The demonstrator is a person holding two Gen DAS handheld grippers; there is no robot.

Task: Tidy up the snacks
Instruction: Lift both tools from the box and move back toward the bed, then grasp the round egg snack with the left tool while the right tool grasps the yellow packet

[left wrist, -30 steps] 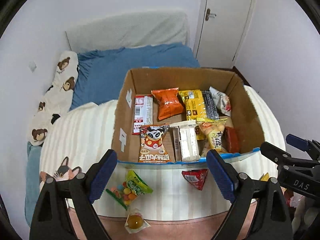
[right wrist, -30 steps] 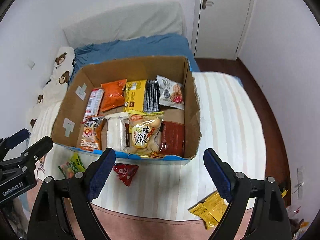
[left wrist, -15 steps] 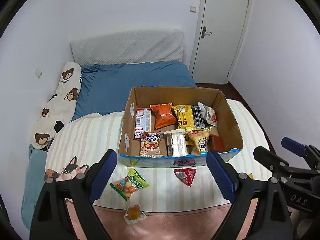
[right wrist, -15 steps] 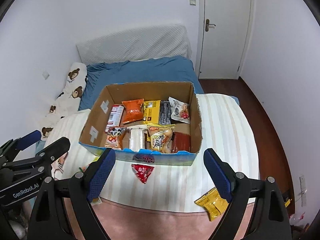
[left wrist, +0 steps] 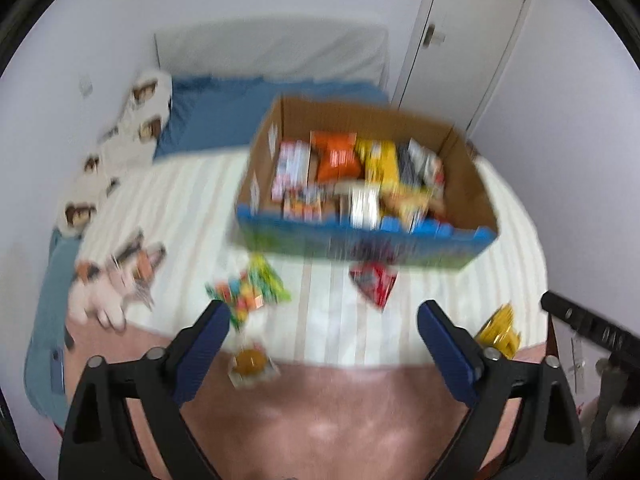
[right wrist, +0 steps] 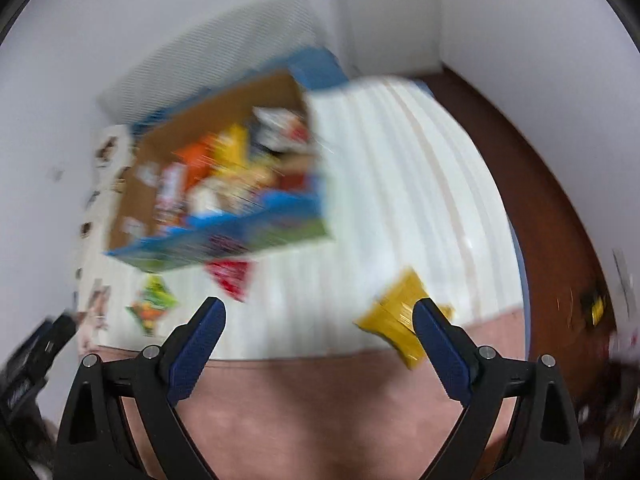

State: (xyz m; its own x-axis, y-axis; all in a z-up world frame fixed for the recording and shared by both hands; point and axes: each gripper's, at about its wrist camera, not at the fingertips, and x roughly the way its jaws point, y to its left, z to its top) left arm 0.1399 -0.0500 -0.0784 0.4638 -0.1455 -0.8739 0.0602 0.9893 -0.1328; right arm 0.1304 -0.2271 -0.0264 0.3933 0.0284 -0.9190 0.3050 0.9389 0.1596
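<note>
Both my wrist views are smeared with motion blur, so fine detail is lost. My left gripper [left wrist: 323, 316] hangs above the near edge of the bed, its two blue-padded jaws spread wide with nothing between them. My right gripper [right wrist: 319, 314] is the same: jaws wide apart, holding nothing.

Ahead of me an open cardboard box [left wrist: 472, 184] sits on a white striped blanket [left wrist: 192, 200]. It is packed with snacks; I can pick out an orange bag [left wrist: 336, 156] and a yellow pack [left wrist: 380, 158] near the back, but the labels are unreadable and the front row blurs into streaks. The box's blue front wall hides the bottoms of the packs behind it.

Four snacks lie loose on the blanket in front of the box. A green candy bag [left wrist: 250, 292] is near my left jaw, and a small clear packet [left wrist: 250, 362] with something amber inside lies just beyond it on the pink strip [left wrist: 340, 408] at the bed's edge. A red packet [left wrist: 374, 282] lies just in front of the box. A yellow packet [right wrist: 394, 322] lies off to the right; in the right view my right finger covers part of it.

The right gripper's black frame [left wrist: 588, 328] pokes in at the left view's right edge, mostly cut off. A bear-print pillow [left wrist: 116, 144] lies at far left.
</note>
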